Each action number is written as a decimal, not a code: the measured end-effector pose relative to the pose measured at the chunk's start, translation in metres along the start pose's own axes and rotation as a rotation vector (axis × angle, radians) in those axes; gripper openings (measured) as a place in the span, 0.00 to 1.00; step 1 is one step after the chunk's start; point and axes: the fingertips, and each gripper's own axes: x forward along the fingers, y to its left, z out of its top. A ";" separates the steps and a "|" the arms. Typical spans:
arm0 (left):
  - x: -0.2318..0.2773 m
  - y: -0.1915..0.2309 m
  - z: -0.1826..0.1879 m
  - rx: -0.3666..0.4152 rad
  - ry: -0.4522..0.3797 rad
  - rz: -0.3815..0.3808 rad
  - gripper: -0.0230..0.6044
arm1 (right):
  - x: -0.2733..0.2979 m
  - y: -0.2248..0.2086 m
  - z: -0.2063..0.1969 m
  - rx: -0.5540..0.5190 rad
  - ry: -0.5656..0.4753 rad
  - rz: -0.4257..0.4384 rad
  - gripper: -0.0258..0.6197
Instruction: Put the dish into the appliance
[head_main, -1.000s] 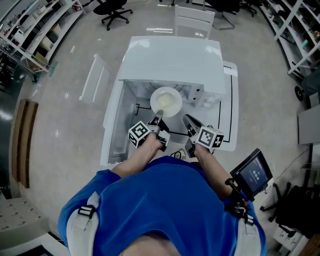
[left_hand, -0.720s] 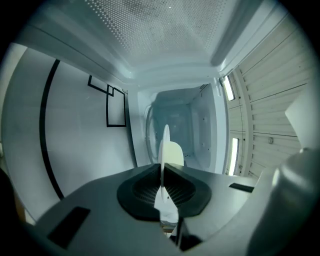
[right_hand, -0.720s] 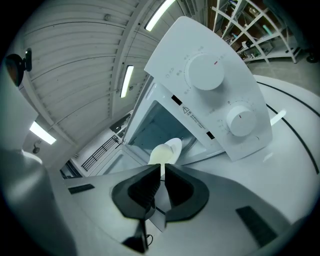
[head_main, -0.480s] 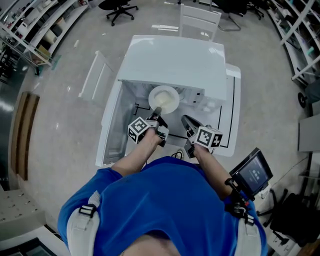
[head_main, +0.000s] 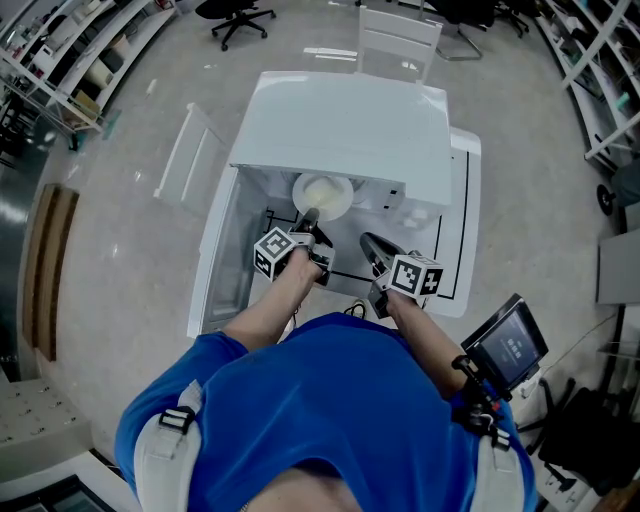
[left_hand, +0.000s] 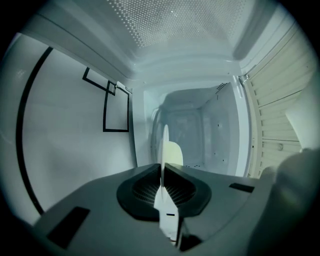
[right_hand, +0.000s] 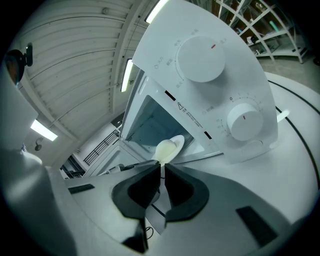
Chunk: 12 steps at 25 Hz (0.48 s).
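Note:
A white dish (head_main: 322, 194) with a pale yellow middle sits at the mouth of the white appliance (head_main: 345, 125), partly under its top edge. My left gripper (head_main: 310, 222) is shut on the dish's near rim. In the left gripper view the dish (left_hand: 164, 142) shows edge-on between the jaws of the left gripper (left_hand: 163, 176), with the appliance's cavity (left_hand: 205, 130) straight ahead. My right gripper (head_main: 368, 243) hovers shut and empty in front of the control panel. The right gripper view shows its jaws (right_hand: 161, 172) shut, with the dish (right_hand: 168, 148) beyond them in the opening.
The appliance's door (head_main: 222, 255) stands open to the left. Two knobs (right_hand: 199, 59) (right_hand: 243, 121) are on the panel at the right. The appliance rests on a white table (head_main: 455, 255) marked with black lines. A white chair (head_main: 398, 40) stands behind it.
My left gripper has carried the dish forward, further into the appliance's opening. The right gripper has barely moved.

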 end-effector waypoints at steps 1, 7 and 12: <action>0.001 0.000 0.000 -0.002 -0.002 0.002 0.06 | 0.000 0.001 0.001 -0.001 0.000 0.001 0.04; 0.001 0.004 0.001 -0.016 -0.012 0.017 0.06 | -0.001 0.003 0.002 -0.004 0.001 0.000 0.04; 0.004 0.007 0.003 -0.018 -0.024 0.027 0.06 | -0.001 0.003 0.001 -0.004 0.006 0.000 0.04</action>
